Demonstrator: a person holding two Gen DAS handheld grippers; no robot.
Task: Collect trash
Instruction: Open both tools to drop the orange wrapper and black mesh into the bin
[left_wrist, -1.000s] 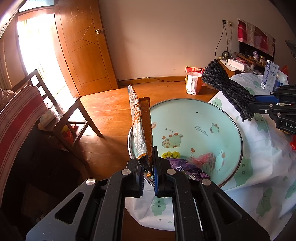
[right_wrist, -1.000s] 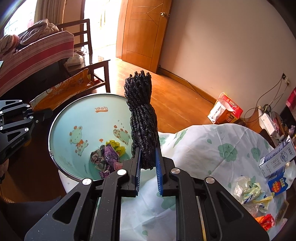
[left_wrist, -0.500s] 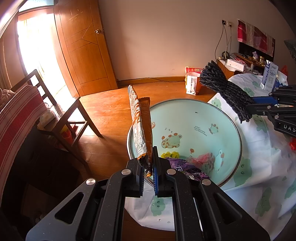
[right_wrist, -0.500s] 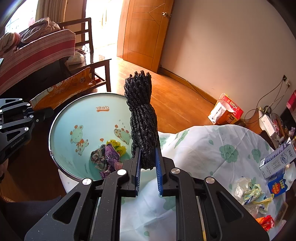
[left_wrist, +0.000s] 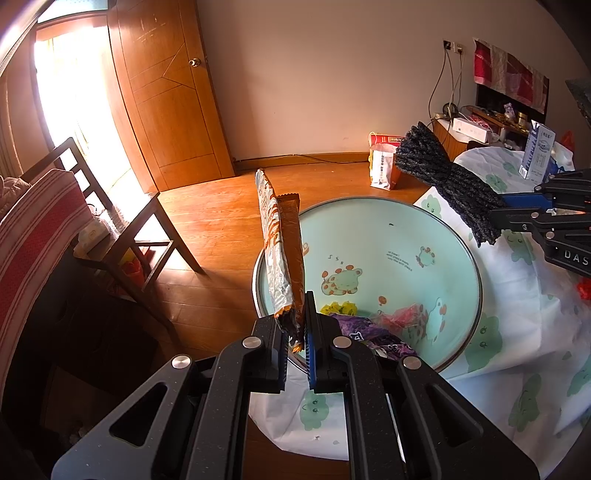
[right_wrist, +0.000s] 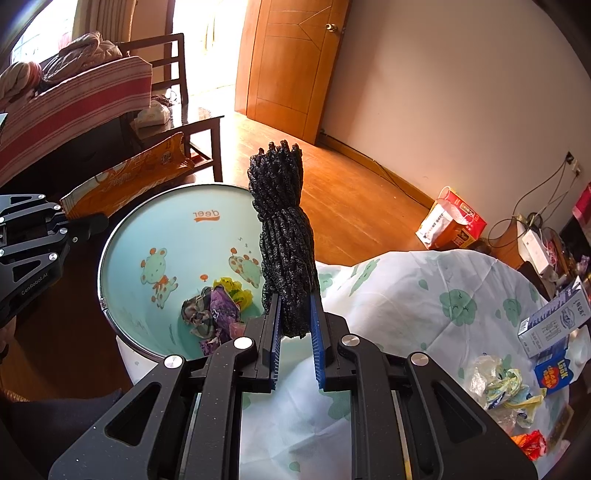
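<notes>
sunlit wooden floor and an orange door lie behind a desk (right_wrist: 424, 295) draped in a white cloth with green prints. at the desk's edge sits a round pale-green basin (left_wrist: 369, 229) with cartoon animals, holding crumpled wrappers (right_wrist: 218, 306) at its bottom. the left hand-held gripper (left_wrist: 295, 332) pinches an orange snack bag (left_wrist: 280, 243), upright beside the basin's rim. the right hand-held gripper (right_wrist: 295, 325) pinches a black mesh bundle (right_wrist: 284, 240) above the basin's desk-side rim. more crumpled trash (right_wrist: 498, 384) and a carton (right_wrist: 554, 321) lie on the desk, well apart from the basin.
</notes>
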